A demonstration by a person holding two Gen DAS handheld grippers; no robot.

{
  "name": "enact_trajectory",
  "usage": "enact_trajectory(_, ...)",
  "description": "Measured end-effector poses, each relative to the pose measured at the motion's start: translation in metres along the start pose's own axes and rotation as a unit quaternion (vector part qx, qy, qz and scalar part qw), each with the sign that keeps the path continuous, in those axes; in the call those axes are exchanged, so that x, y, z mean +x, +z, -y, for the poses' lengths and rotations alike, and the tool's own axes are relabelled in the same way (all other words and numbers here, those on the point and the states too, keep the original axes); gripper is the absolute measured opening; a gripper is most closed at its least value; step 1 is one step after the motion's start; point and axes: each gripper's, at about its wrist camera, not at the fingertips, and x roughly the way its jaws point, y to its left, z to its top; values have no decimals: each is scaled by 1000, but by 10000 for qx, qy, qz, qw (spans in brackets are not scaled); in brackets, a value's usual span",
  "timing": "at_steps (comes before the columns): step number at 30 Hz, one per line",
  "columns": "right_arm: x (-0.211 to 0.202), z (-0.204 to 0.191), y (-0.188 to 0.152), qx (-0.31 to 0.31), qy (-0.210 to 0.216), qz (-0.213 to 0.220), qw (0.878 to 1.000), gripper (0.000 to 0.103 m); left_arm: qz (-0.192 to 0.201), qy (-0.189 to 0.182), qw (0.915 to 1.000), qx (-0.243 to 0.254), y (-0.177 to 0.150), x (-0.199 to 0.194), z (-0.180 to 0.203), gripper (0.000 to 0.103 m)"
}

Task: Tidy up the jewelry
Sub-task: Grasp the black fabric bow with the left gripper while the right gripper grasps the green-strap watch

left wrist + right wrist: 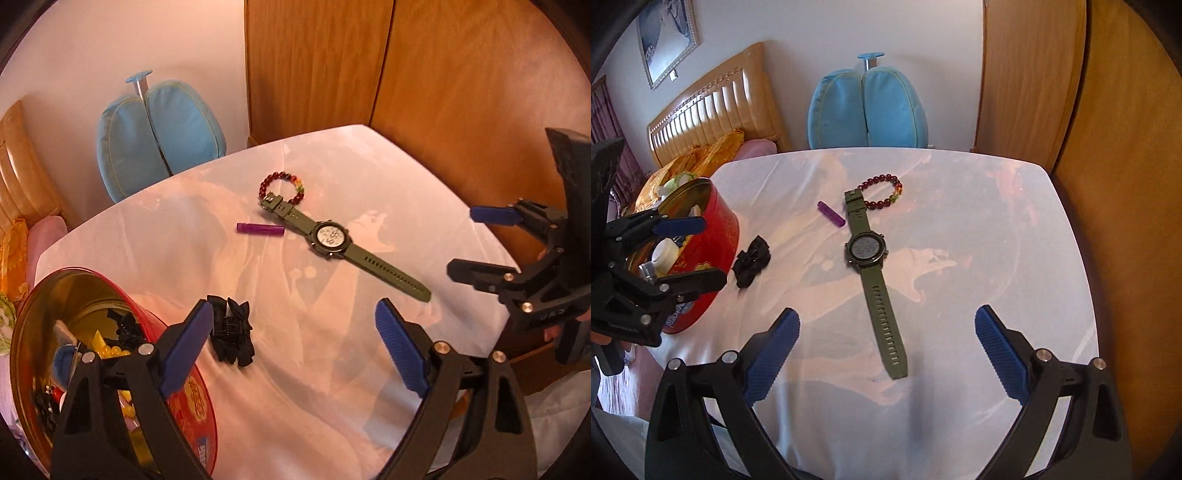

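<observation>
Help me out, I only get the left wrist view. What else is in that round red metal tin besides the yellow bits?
Observer: The right wrist view shows a white plastic bottle inside the round red metal tin.
Operator: And where is the other hand's tool pointing?
Observer: The right gripper is open and lined up with the green rubber-strap watch. The holed strap end lies on the table in the gap between its fingers, untouched.
Operator: Is there anything on the wall to the left?
Observer: A silver-framed picture hangs above the tan padded headboard.
</observation>
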Motion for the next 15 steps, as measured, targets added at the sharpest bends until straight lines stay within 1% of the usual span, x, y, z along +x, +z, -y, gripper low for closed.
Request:
enact_trajectory(1, 3, 0, 2, 1, -47, -27, 10000, 97, -120, 70, 9999, -51, 2, 9, -3, 87)
enact_trajectory(3, 8, 0, 6, -143, -34, -23, 9999, 97, -209, 213, 9993, -221, 6, 23, -11, 87)
enact_trajectory(5, 22, -3, 12, -333, -214, -132, 9991, 97, -296, 306, 9986, -320, 8, 33, -16, 87)
enact_trajectory(9, 55, -5, 26, -354, -164, -246, 9989, 97, -484, 392, 9980, -107, 8, 48, -15, 87)
enact_trajectory(11, 72, -12, 34, -511, -147, -299, 9981, 97, -548, 525, 9971, -75, 7, 53, -14, 87)
enact_trajectory(13, 87, -19, 40, -689, -188, -336, 9969, 97, -586, 539, 9967, -163, 4, 57, -15, 87)
enact_trajectory(15, 101, -24, 45, -794, -225, -411, 9957, 97, -549, 713, 9959, -58, 3, 59, -12, 87)
